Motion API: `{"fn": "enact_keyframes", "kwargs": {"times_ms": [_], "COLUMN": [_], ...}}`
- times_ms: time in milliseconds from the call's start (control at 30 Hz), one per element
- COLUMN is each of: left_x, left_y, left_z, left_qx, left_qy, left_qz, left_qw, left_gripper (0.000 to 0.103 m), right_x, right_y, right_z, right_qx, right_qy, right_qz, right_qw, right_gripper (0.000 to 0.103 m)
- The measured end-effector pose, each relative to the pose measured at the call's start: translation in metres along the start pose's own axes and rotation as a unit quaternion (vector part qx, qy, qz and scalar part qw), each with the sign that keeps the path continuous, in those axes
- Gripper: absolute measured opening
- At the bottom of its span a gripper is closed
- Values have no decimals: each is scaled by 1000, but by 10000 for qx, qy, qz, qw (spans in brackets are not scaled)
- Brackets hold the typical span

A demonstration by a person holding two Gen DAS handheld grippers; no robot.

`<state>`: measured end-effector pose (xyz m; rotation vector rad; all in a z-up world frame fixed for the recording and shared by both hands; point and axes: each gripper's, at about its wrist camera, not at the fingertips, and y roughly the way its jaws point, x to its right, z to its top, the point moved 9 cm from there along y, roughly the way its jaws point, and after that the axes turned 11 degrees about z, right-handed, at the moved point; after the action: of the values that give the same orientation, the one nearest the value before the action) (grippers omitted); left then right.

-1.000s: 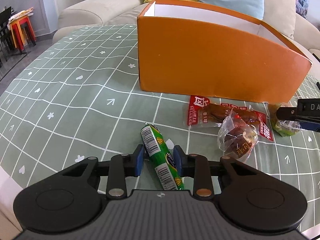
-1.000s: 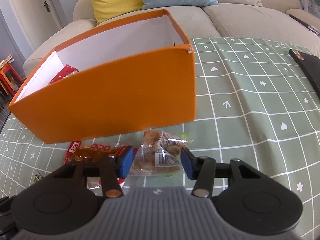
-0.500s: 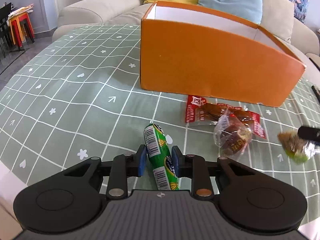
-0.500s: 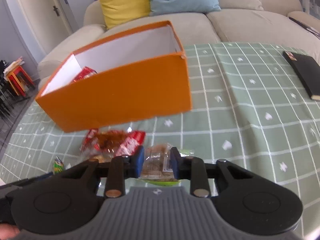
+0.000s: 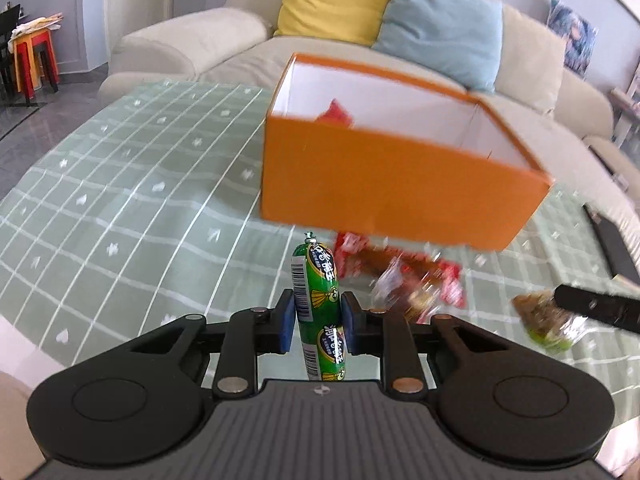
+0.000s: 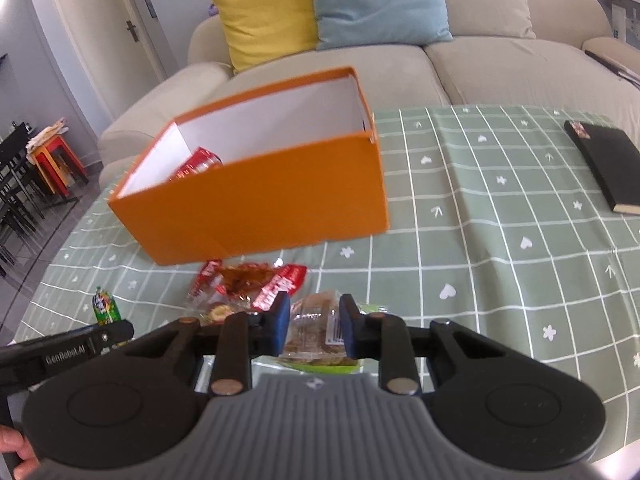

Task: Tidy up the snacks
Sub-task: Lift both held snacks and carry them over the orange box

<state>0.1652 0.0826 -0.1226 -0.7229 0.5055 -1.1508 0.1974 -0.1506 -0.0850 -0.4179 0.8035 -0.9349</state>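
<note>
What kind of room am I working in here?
Most likely a home living room: a beige sofa with yellow and blue cushions stands right behind the table, which wears a green patterned cloth, and stacked stools and a door show at the left.

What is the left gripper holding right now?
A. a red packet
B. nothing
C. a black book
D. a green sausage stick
D: the left gripper has its blue pads shut on the green sausage stick, which stands up between them.
</note>
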Motion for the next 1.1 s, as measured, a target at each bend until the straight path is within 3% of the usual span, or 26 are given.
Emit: {"fn": "enact_keyframes", "kwargs": {"times_ms": [300, 567, 800, 1100], "left_x": [23, 46, 57, 71], "left_y": [-27, -27, -11, 24], "left_z": [66, 113, 140, 161], "left_qx": [505, 773, 781, 540], "left_qy": [151, 443, 712, 954], "left_qz": [-277, -373, -335, -281], "left_qw": [9982, 9953, 9938, 9936], "left_gripper": [26, 26, 26, 26], "right_x": [-17, -33, -50, -57], "right_y": [-23, -25, -9, 43], "right_z": [41, 97, 140, 160], "right_qx": [428, 793, 927, 596], "right_qy": [-307, -716, -1107, -1664], "right_qz": [148, 139, 145, -53], "right_qw": [9985, 9942, 9894, 9843], "right_gripper": [23, 23, 23, 23]}}
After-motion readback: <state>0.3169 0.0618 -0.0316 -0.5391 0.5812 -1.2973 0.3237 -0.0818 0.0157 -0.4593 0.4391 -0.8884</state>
